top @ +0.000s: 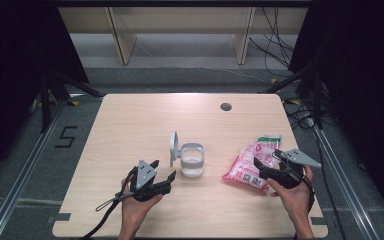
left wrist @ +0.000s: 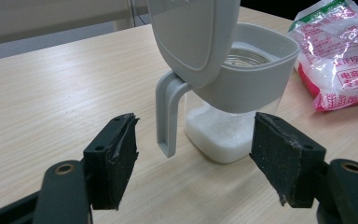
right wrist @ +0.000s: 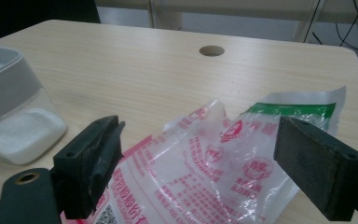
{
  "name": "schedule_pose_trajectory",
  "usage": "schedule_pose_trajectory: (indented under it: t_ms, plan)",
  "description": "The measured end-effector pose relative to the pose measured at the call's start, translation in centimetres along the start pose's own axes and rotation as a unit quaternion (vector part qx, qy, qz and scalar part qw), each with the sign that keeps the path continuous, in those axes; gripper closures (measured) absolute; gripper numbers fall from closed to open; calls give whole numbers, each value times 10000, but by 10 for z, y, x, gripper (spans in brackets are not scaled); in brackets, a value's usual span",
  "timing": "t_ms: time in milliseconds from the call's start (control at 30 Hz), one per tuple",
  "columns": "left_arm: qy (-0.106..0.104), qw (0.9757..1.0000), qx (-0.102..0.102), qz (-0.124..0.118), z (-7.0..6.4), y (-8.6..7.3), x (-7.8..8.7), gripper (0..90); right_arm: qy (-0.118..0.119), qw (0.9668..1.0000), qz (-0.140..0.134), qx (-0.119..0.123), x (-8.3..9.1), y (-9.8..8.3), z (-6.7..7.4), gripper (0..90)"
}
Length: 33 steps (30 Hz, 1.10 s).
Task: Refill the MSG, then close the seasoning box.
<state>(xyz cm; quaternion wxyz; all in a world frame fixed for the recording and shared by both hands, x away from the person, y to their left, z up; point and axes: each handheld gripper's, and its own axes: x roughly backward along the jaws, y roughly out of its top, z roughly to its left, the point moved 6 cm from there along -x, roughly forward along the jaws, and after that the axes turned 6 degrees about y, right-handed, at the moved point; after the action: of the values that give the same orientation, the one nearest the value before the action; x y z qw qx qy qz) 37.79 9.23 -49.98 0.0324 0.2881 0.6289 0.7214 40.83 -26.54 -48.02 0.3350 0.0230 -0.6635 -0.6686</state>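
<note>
A clear jar (top: pixel 192 161) with a grey collar stands mid-table, its grey flip lid (top: pixel 173 145) raised upright, and white powder lies in its bottom. In the left gripper view the jar (left wrist: pixel 242 74), lid (left wrist: pixel 193 37) and a hanging grey tab (left wrist: pixel 165 116) sit just beyond my left gripper (left wrist: pixel 193 158). That gripper (top: pixel 164 169) is open and empty, just left of the jar. A pink, white and green plastic bag (top: pixel 252 162) lies to the right. My right gripper (top: pixel 267 159) hovers open over it; the bag (right wrist: pixel 214 158) lies between the jaws, untouched by the pads.
The light wooden table (top: pixel 145 120) has a round cable hole (top: pixel 225 106) near its far edge. Dark stands and loose cables flank the table on the floor. The jar (right wrist: pixel 14 126) stands left of the bag in the right gripper view.
</note>
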Motion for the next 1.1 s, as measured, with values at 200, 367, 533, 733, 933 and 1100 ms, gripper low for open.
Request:
schedule_pose_trajectory:
  t_ms: [200, 367, 533, 733, 933, 1100]
  plan:
    - [40, 9999, 120, -19, 3, 2, 0, 301, 18, 10000, 8, -5, 0, -4, 7, 158]
    - [93, 9999, 88, -21, 8, 4, 1, 299, 220, 9997, 55, -28, 3, -7, 18, 158]
    - [187, 9998, 27, -32, 15, 7, 3, 299, 249, 9996, 90, -92, 4, -10, 26, 158]
    - [255, 9996, 69, -84, 21, 10, 4, 299, 279, 9996, 90, 62, 5, -14, 29, 158]
    - [299, 9995, 41, -51, 26, 11, 5, 299, 384, 9991, 133, 117, 7, -18, 32, 159]
    - [306, 9995, 52, -80, 29, 12, 4, 305, 370, 9989, 273, 122, 9, -21, 37, 159]
